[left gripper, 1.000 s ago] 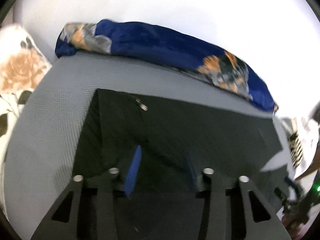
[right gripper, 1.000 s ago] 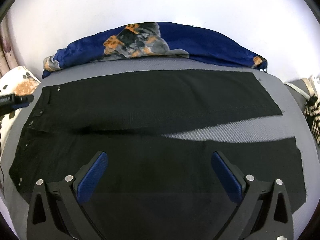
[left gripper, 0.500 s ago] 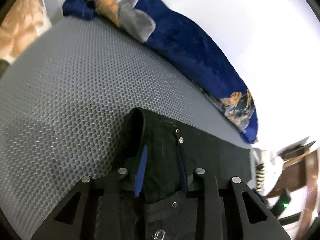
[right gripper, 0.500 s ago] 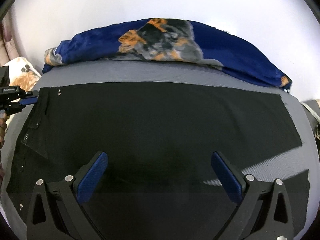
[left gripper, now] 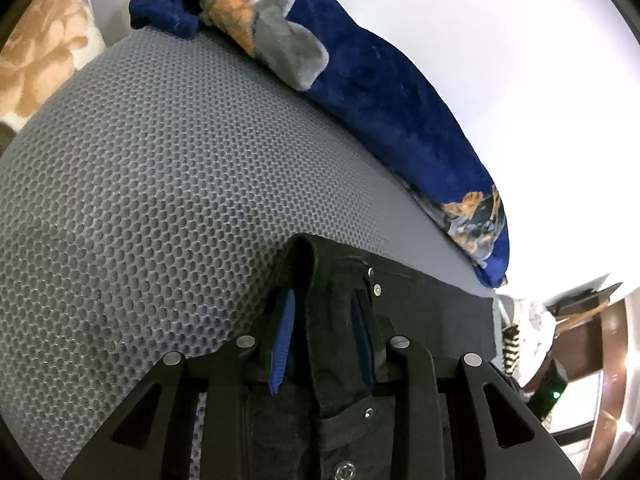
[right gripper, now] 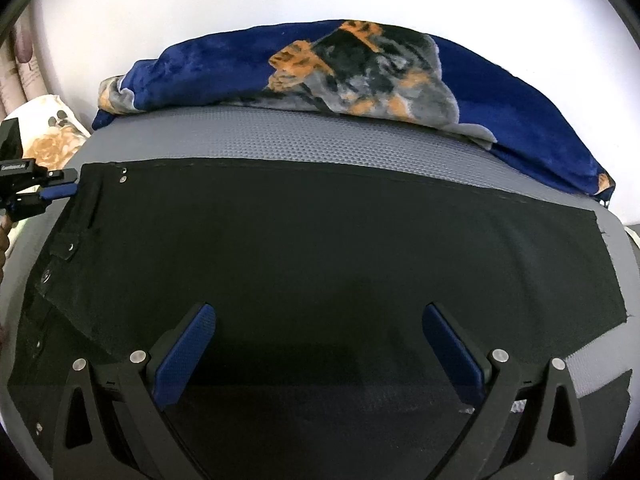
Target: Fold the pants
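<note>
Grey mesh mattress [right gripper: 360,140] carries black pants [right gripper: 320,240] folded leg over leg; left gripper [left gripper: 326,344] pinches the waistband, right gripper [right gripper: 320,344] hovers spread wide; crosswise folds remain.

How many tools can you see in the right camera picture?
2. The right tool hangs open over the black pants at the bottom; the left tool, jaws just closed further on the waistband, is at the left edge.
</note>
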`<state>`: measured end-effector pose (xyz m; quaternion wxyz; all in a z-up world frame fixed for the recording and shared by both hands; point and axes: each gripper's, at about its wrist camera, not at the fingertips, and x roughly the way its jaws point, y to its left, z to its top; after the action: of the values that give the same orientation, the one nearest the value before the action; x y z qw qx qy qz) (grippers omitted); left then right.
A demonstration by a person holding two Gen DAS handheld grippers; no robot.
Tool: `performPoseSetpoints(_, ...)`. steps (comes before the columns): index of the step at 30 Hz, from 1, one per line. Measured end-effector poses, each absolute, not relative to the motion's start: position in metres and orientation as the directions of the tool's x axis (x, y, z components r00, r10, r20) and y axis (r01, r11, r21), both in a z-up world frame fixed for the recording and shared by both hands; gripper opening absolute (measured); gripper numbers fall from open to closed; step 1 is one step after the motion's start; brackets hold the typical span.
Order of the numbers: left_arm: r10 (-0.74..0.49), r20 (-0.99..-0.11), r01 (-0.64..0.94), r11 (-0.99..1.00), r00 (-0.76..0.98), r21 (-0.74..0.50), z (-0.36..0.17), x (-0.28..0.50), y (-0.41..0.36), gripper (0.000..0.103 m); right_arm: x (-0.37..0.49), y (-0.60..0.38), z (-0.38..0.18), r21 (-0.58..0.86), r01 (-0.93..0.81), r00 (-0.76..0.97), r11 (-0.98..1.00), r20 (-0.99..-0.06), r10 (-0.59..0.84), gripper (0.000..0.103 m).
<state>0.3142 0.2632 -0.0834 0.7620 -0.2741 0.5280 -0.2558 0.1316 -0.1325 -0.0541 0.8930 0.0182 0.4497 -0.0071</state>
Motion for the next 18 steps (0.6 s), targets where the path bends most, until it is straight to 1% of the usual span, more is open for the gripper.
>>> performPoseSetpoints(3,-0.696,-0.651,0.106,0.704,0.305,-0.703,-0.085,0.316,0.262,0.03,0.137,-0.132,-0.056,0.04,0.029,0.593,0.999,-0.805,0.015,0.103)
performPoseSetpoints(5,-0.688,-0.659,0.103,0.711,0.303,-0.695,-0.086,0.321,0.257,0.03,0.139,-0.131,-0.056,0.039,0.026,0.595,0.999,-0.803,0.016,0.103)
performPoseSetpoints(9,-0.717,-0.637,0.089,0.681,0.282,-0.727,-0.091,0.331,0.254,0.03,0.14,-0.13,-0.055,0.024,0.019,0.6,1.0,-0.8,0.008,0.103)
performPoseSetpoints(15,-0.721,-0.643,0.152,0.688,0.259,-0.71,-0.09,0.338,0.239,0.03,0.143,-0.136,-0.058,0.024,0.028,0.597,0.999,-0.802,0.003,0.103)
performPoseSetpoints(18,-0.723,-0.645,0.151,0.686,0.246,-0.712,-0.094,0.342,0.23,0.03,0.147,-0.139,-0.061,0.026,0.027,0.592,0.999,-0.806,0.004,0.103)
